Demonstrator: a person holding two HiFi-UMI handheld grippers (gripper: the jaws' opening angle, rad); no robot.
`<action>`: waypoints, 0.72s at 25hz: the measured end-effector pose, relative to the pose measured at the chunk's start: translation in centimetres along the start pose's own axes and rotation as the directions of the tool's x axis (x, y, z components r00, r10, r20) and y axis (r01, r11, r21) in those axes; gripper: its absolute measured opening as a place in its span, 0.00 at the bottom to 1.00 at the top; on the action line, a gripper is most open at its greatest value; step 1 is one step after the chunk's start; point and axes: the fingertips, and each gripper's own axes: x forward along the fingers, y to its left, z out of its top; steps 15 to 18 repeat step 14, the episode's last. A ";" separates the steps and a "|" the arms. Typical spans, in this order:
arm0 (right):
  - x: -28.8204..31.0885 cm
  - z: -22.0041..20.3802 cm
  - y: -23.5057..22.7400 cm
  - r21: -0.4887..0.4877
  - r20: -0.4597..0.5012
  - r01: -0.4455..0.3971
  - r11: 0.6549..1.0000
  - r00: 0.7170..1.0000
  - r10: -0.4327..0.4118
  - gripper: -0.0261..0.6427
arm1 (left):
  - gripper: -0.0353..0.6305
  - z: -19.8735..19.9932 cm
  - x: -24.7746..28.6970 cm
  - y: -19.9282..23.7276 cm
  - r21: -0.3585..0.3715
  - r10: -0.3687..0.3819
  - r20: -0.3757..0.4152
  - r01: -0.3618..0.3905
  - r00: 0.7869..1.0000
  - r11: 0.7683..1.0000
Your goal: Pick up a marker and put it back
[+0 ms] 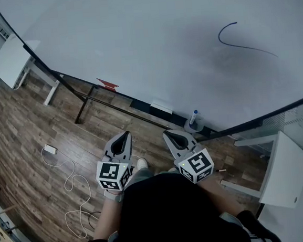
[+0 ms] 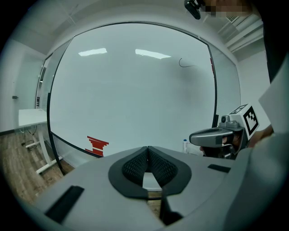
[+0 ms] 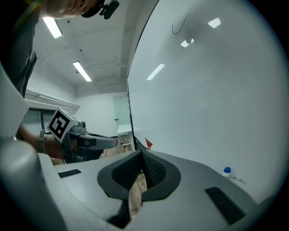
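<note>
A: Largest first?

B: Whiteboard [image 1: 150,44], with one dark curved line [image 1: 220,37] drawn toward its right edge. A red marking [image 1: 108,85] sits on its lower edge, left of centre.

A: Below it?

B: Wooden floor [image 1: 20,124]. One white table [image 1: 10,61] stands off the whiteboard's left corner, a second white table [image 1: 285,172] off its right corner. A white cable [image 1: 75,182] lies looped on the floor.

A: The tongs?

B: The left gripper [image 1: 124,136] and right gripper [image 1: 167,134] are side by side in front of the person and point at the whiteboard's lower edge. On each, the jaws are pressed together with nothing between them.

A: The marker?

B: The marker [image 1: 194,116] is a white stick with a blue cap. It stands upright at the whiteboard's lower edge, toward the right corner, apart from both grippers. A white block [image 1: 162,106] lies on the same edge just to its left.
</note>
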 end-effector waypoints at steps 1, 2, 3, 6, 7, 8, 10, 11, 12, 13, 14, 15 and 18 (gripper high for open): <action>-0.1 0.0 -0.1 0.001 0.000 0.002 1.000 1.000 -0.002 0.08 | 0.09 0.0 0.0 -0.1 0.004 -0.005 -0.002 0.005 1.000 1.000; -0.2 -0.1 -0.1 0.001 -0.001 0.005 1.000 1.000 -0.005 0.08 | 0.09 -0.1 0.0 -0.2 0.004 -0.008 -0.004 0.008 1.000 1.000; -0.3 -0.1 -0.1 0.002 0.000 0.006 1.000 1.000 -0.006 0.08 | 0.09 -0.2 0.0 -0.2 0.002 -0.007 -0.005 0.007 1.000 1.000; -0.5 -0.1 -0.2 0.002 0.000 0.010 1.000 1.000 -0.010 0.08 | 0.09 0.2 0.1 -0.3 0.008 -0.007 0.007 0.007 1.000 1.000; -0.6 -0.1 -0.3 0.002 -0.001 0.011 1.000 1.000 -0.011 0.08 | 0.09 0.2 0.1 -0.5 0.011 -0.012 0.005 0.012 1.000 1.000; -0.6 -0.1 -0.3 0.001 -0.002 0.013 1.000 1.000 -0.013 0.08 | 0.09 0.3 0.0 -0.6 0.014 -0.016 0.005 0.016 1.000 1.000; -0.8 -0.2 -0.4 0.001 -0.003 0.014 1.000 1.000 -0.014 0.08 | 0.08 0.6 0.1 -0.8 0.026 -0.025 0.013 0.025 1.000 0.999; -0.8 -0.2 -0.4 0.001 -0.003 0.015 1.000 1.000 -0.015 0.08 | 0.08 0.8 0.1 -0.8 0.030 -0.027 0.016 0.027 0.999 0.999; -0.9 -0.2 -0.4 0.000 -0.003 0.016 1.000 1.000 -0.016 0.08 | 0.08 0.8 0.1 -0.9 0.033 -0.029 0.018 0.028 0.999 0.999; -0.9 -0.2 -0.5 -0.001 -0.003 0.017 1.000 1.000 -0.017 0.08 | 0.08 0.9 0.1 -0.9 0.034 -0.030 0.020 0.030 0.999 0.999; -1.0 -0.2 -0.5 -0.001 -0.003 0.018 1.000 1.000 -0.018 0.08 | 0.08 0.9 0.1 -0.9 0.035 -0.032 0.021 0.031 0.999 0.999; -1.0 -0.2 -0.5 -0.001 -0.003 0.018 1.000 1.000 -0.018 0.08 | 0.08 0.9 0.1 -0.9 0.035 -0.032 0.021 0.031 0.999 0.999; -1.0 -0.2 -0.5 -0.001 -0.003 0.018 1.000 1.000 -0.018 0.08 | 0.08 0.9 0.1 -0.9 0.035 -0.032 0.021 0.031 0.999 0.999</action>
